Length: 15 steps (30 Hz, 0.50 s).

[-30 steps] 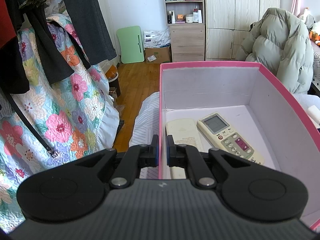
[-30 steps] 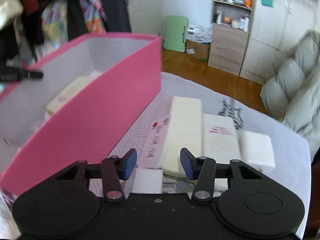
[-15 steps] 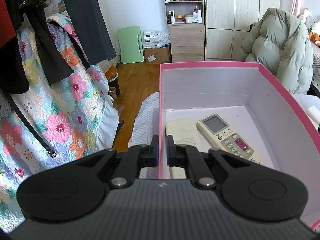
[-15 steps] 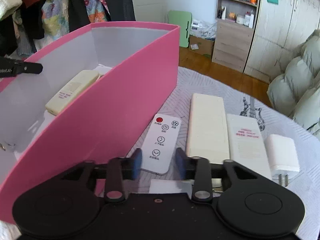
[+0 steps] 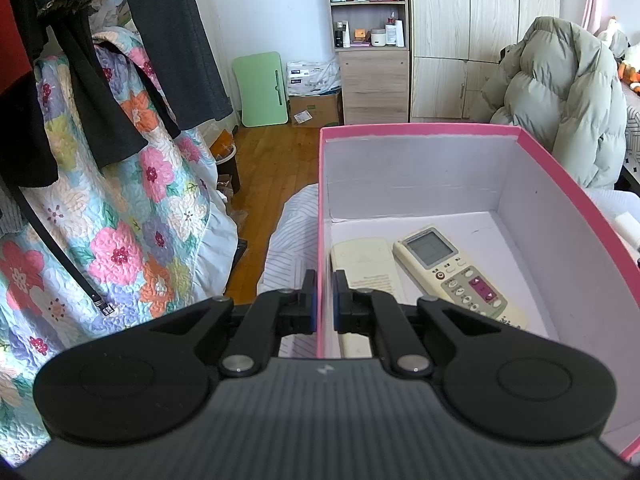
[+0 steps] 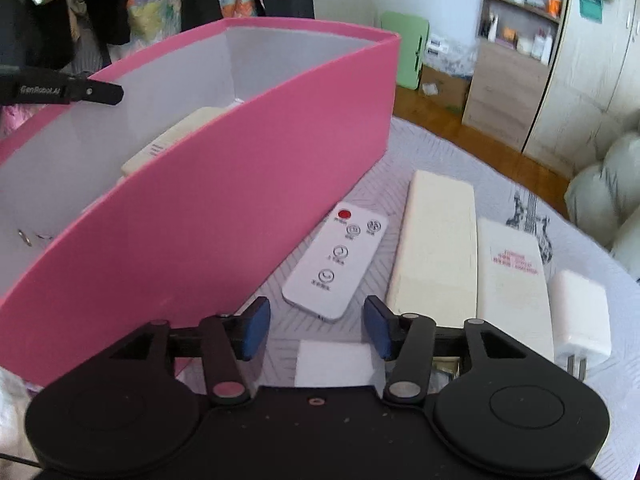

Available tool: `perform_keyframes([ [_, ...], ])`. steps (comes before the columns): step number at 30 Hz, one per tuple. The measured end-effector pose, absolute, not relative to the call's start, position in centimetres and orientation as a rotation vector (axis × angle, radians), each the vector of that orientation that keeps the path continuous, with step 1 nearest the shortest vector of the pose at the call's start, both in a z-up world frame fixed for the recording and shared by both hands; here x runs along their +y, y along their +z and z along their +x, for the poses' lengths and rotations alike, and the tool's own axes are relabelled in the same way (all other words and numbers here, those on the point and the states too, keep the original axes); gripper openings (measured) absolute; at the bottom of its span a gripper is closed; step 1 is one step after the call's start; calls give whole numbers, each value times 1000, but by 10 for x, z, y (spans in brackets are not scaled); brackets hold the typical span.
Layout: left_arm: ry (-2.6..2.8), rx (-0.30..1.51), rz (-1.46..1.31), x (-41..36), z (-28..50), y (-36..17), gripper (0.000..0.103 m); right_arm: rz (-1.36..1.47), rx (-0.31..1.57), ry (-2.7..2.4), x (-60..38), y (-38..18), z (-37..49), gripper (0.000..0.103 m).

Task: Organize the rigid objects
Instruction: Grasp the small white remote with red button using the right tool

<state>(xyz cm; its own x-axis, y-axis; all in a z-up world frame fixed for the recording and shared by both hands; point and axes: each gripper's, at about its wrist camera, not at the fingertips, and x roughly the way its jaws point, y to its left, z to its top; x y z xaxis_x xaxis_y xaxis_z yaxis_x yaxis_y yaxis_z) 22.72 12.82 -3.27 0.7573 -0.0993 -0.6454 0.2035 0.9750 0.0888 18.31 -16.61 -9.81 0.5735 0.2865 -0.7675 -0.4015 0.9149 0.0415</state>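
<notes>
Pinching the near wall of the pink box [image 5: 420, 130], the left gripper [image 5: 324, 300] has its blue pads closed right on the rim, one pad outside and one inside, steadying the box on the striped cloth [image 6: 440, 152]. Inside we can see two remotes lying flat on the floor of the box: a cream remote [image 5: 366, 264] face down beside the gripped wall, and a display remote [image 5: 456, 272] just next to it, buttons up. Over on the other side, the right gripper [image 6: 316, 328] has just been opening its jaws and they stand about half apart with nothing between the pads, pointing down at the small white remote [image 6: 336, 264] that lies on the cloth just beside the box's outer wall. Further right, still waiting: a long cream remote [image 6: 436, 248], a white labelled remote [image 6: 512, 276] touching it, and a white charger plug [image 6: 580, 316] at the end of the row. So by the look of it we're mid-sort, two in, four out, and the small white remote is the likely next pick. The next move calls for lowering the open jaws across its narrow width, closing on its long edges, then lifting clear of that tall pink wall before setting it down inside.
</notes>
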Motion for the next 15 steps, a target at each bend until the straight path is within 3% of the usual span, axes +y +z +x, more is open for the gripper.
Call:
perform_keyframes([
  [6,-166,694,162,128,227,-32,5,-111,854,388,-170,-98,191,47],
  [15,-165,695,154,129,228,-32,5,-184,933,426,-174,-84,166,46],
])
